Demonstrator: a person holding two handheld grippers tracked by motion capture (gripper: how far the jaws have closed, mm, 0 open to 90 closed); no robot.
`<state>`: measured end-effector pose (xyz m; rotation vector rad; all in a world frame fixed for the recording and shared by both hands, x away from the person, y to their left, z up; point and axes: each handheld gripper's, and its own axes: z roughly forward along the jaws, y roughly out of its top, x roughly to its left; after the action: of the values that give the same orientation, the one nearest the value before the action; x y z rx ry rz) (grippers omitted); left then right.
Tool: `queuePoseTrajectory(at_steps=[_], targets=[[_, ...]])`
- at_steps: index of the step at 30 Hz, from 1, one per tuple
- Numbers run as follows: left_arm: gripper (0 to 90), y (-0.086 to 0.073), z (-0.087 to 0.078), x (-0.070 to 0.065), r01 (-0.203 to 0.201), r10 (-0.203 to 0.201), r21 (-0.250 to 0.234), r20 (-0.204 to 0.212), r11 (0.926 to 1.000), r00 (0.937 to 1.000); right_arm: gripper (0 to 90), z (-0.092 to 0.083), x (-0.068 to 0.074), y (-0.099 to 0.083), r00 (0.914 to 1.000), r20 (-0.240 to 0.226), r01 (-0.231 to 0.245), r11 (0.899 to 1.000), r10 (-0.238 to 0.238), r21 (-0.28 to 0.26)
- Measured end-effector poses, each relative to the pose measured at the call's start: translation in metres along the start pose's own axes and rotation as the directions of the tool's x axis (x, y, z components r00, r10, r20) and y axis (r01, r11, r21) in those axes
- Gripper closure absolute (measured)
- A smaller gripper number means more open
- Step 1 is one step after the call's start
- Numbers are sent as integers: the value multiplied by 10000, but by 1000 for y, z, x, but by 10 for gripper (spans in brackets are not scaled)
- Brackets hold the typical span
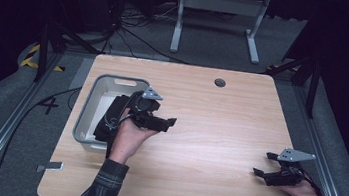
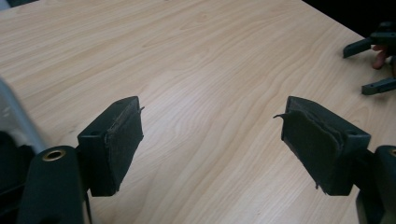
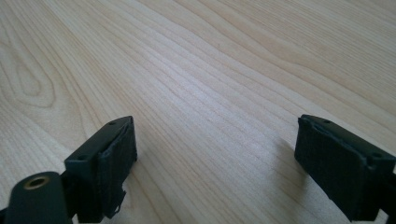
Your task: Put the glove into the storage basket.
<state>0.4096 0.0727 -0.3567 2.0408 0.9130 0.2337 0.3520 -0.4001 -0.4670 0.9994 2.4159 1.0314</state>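
Two hand-held grippers are what I have on my screens, both with nothing in them. The left hand-held gripper (image 1: 172, 123) sits just right of the grey bin (image 1: 93, 93), at the left side of the bench (image 1: 220, 119), its nose pointing right across the wood. In the left gripper view its jaws stand wide apart with bare bench between the pads (image 2: 119, 140), so I read it as open and empty. The person's left hand (image 1: 130, 135) wraps the body from below, and the grey three-cornered plate (image 1: 152, 94) rides on top. Something dark lies inside the bin behind that hand; I cannot tell what it is. A sliver of the bin's pale wall shows at the left edge of the left gripper view.

The right hand-held gripper (image 1: 261, 164) rests low near the right front corner of the bench, well apart from the left one and the bin, pointing left. Its own view shows both jaws spread wide over plain wood grain, gripping nothing. The left gripper view catches it too, far off at the upper right (image 2: 369, 65), a fingertip behind it.

A round hole (image 1: 219, 82) sits in the bench near the far edge.
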Motion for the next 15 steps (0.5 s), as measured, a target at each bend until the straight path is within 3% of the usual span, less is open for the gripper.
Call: queuePoseTrajectory(at_steps=[7,11,15], targets=[[211,-3,18,-25,-338,340,-51,350,9994,9988,132,0,0,0,10000,-21,6,10000,-6,-8],[197,-9,34,-44,-708,692,273,558,9971,9960,132,0,0,0,10000,-20,4,10000,-4,-6],[191,-15,45,-53,-855,817,488,762,9951,9937,132,0,0,0,10000,-17,3,10000,-3,-6]])
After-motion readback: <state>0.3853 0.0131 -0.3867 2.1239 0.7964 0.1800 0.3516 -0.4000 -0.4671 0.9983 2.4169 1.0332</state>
